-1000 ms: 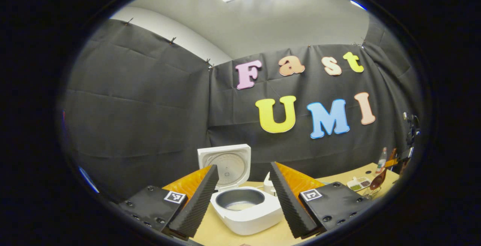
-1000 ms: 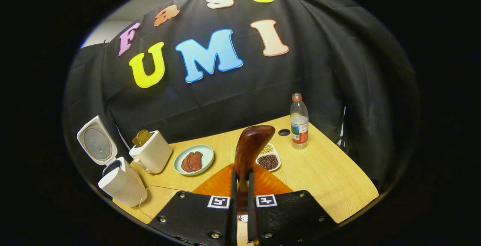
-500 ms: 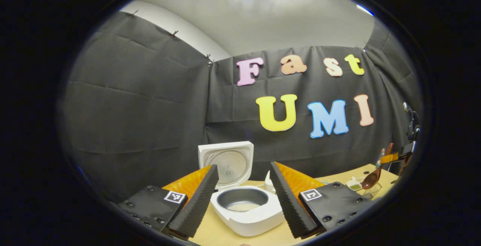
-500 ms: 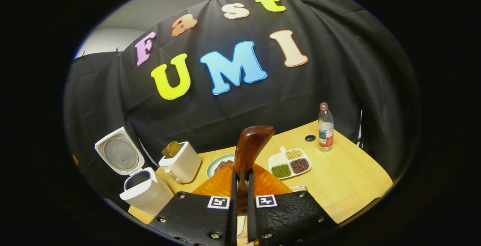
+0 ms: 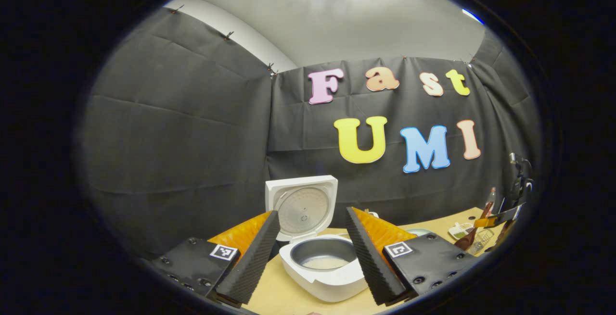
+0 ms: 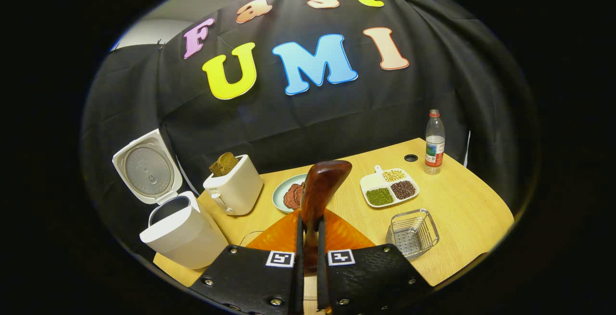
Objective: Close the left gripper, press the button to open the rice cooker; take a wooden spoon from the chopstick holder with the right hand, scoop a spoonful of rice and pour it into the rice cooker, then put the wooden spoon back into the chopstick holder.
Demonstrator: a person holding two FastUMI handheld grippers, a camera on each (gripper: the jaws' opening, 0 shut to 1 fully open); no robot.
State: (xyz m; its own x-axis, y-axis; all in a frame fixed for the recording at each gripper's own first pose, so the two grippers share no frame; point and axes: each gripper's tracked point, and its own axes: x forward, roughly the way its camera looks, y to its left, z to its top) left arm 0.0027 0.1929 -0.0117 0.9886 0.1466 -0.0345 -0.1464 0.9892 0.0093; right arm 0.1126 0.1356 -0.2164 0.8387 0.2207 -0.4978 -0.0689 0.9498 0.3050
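Right gripper view: a wooden table [image 6: 452, 214] carries a white rice cooker [image 6: 180, 231] at its left edge, lid up. A wire chopstick holder [image 6: 413, 232] sits by the near edge. The right gripper [image 6: 308, 252] is clamped on a wooden spoon [image 6: 320, 190], long axis along the fingers, bowl pointing away. Left gripper view: the left gripper [image 5: 313, 252] hangs wide apart, holding nothing, before the cooker's pot. Likely risk: a tilted spoon could catch the holder's wire rim on its return.
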